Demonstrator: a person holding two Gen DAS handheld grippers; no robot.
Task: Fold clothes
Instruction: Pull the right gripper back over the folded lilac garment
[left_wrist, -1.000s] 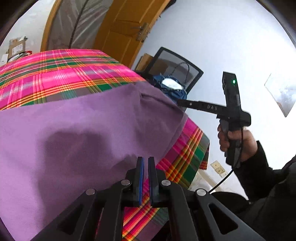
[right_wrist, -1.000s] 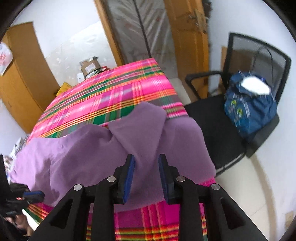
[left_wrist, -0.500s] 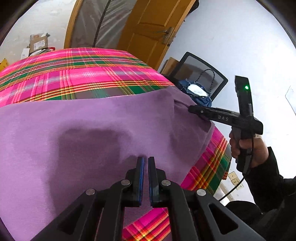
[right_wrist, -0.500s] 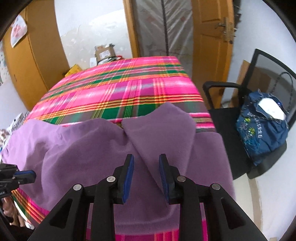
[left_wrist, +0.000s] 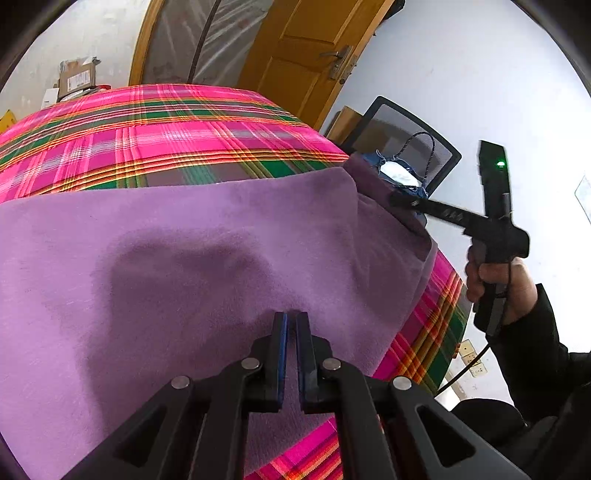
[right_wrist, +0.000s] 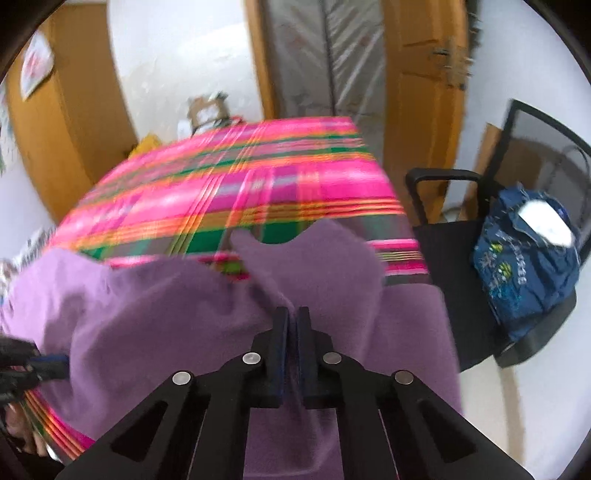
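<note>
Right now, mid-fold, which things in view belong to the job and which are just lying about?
In the job:
- purple garment, spread on the plaid-covered table
- left gripper, shut on its near edge
- right gripper, shut on a raised fold

Lying about:
- office chair beside the table
- blue bag on its seat
- cardboard box beyond the table

Purple garment (left_wrist: 207, 258); pink-green plaid tablecloth (left_wrist: 166, 133).

Motion blur smears the plaid tablecloth (right_wrist: 236, 184) and door (right_wrist: 424, 92)
</note>
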